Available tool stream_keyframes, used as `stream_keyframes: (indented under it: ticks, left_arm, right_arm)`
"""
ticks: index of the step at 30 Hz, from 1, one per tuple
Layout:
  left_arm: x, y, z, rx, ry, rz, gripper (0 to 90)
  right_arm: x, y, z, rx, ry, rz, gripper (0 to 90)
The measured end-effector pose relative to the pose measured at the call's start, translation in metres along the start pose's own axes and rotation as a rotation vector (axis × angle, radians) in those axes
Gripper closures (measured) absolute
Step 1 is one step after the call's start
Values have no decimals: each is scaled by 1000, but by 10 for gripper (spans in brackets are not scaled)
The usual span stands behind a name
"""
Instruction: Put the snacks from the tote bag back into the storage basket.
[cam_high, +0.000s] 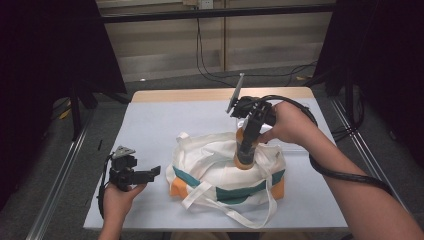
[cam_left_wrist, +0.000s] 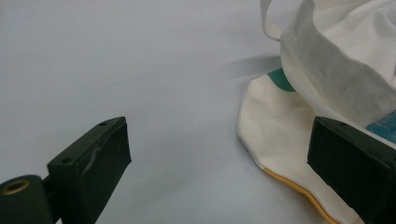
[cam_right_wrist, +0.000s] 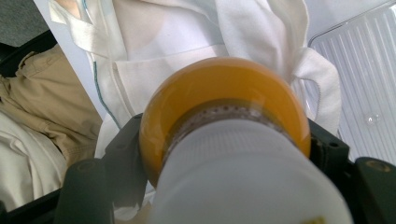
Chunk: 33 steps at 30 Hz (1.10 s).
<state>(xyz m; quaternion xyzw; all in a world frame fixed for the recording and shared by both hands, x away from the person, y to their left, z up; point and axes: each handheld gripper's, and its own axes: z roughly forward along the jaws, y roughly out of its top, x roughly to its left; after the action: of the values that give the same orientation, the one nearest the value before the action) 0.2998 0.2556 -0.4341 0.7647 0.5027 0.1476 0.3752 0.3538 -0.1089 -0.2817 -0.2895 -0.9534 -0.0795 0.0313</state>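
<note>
gripping an orange bottle (cam_right_wrist: 224, 121) over the bag (cam_high: 210, 165), seemingly, right jaws clamp; left gape empty.

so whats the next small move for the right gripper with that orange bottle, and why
Probably lower it a little further into the bag. The right gripper is shut on the orange bottle, held upright over the white tote bag, bottom end down at the bag's crumpled opening. The left gripper sits open beside the bag, not holding it.

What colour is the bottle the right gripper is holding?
The bottle is orange with a white cap, clamped in the right gripper; clearest in the right gripper view.
</note>
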Motion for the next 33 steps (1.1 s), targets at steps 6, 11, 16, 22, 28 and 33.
stream_keyframes:
  ticks: [6,11,16,22,28,33]
  left_arm:
    - [-1,0,1,-4,-4,-5,58]
    - [-1,0,1,-3,-4,-7,58]
    - [-1,0,1,-2,-1,-1,58]
    - [-2,0,2,9,-6,9,59]
    - [-3,0,3,8,-6,5,59]
    - [-2,-1,3,10,-5,11,59]
  right_arm:
    - [-2,2,-8,-3,4,11,299]
    - [-5,3,-11,5,7,8,299]
    - [-7,3,-17,0,6,20,299]
    - [-12,3,-24,0,2,36,299]
    - [-16,4,-29,3,-6,45,299]
    - [-19,5,-35,0,-4,57,299]
